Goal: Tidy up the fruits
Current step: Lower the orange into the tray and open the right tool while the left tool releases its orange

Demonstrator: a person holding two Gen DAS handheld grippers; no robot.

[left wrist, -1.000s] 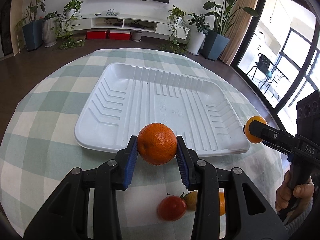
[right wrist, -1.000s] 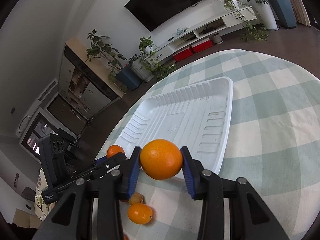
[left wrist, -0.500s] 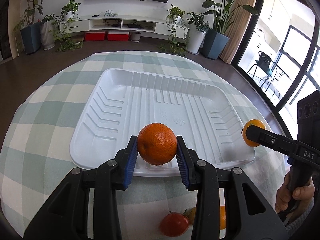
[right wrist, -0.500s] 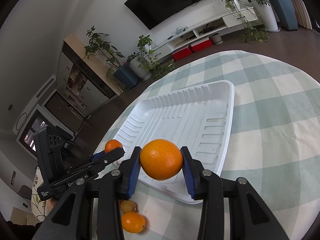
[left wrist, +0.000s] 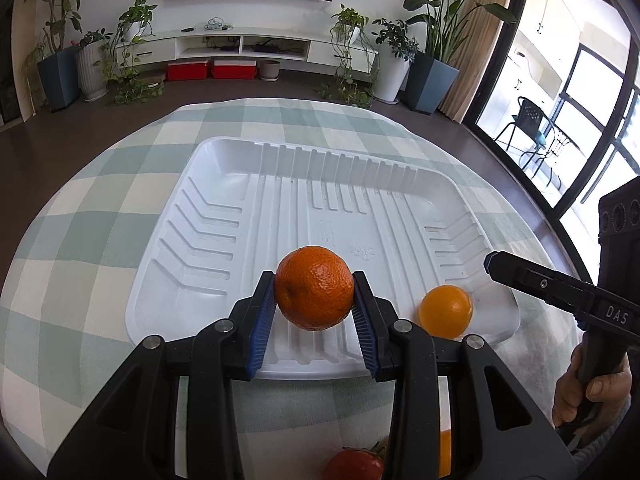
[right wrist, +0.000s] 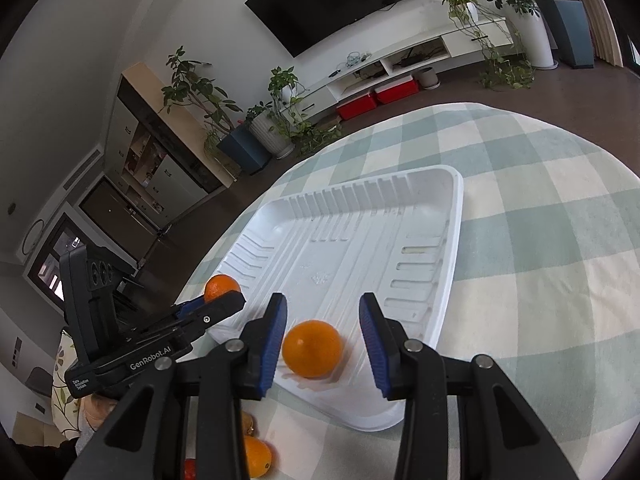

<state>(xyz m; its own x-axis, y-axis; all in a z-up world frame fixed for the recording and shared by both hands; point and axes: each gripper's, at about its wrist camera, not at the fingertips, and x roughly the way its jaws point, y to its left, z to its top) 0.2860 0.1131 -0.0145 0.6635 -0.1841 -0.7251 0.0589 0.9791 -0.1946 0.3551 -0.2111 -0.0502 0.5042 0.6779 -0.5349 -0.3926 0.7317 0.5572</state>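
Observation:
My left gripper [left wrist: 314, 280] is shut on a dark, rough-skinned orange [left wrist: 314, 298] and holds it just above the near edge of the white ribbed tray [left wrist: 320, 200]. A smoother, lighter orange [left wrist: 446, 312] lies in the tray's near right corner. In the right wrist view that lighter orange [right wrist: 312, 348] rests on the tray [right wrist: 360, 240] below my right gripper [right wrist: 322, 300]. That gripper stands open, its blue pads clear of the fruit on both sides. The left gripper [right wrist: 224, 300] with its orange [right wrist: 220, 284] shows at the tray's left side.
A red tomato [left wrist: 352, 466] and another orange fruit [left wrist: 445, 456] lie on the checked cloth close in front of the tray. A person's hand [left wrist: 580, 396] grips the right tool's handle. The round table's edge curves just beyond the tray.
The right gripper has opened and let its orange go into the tray's near corner. The left gripper has moved forward over the tray's near edge, still holding its orange.

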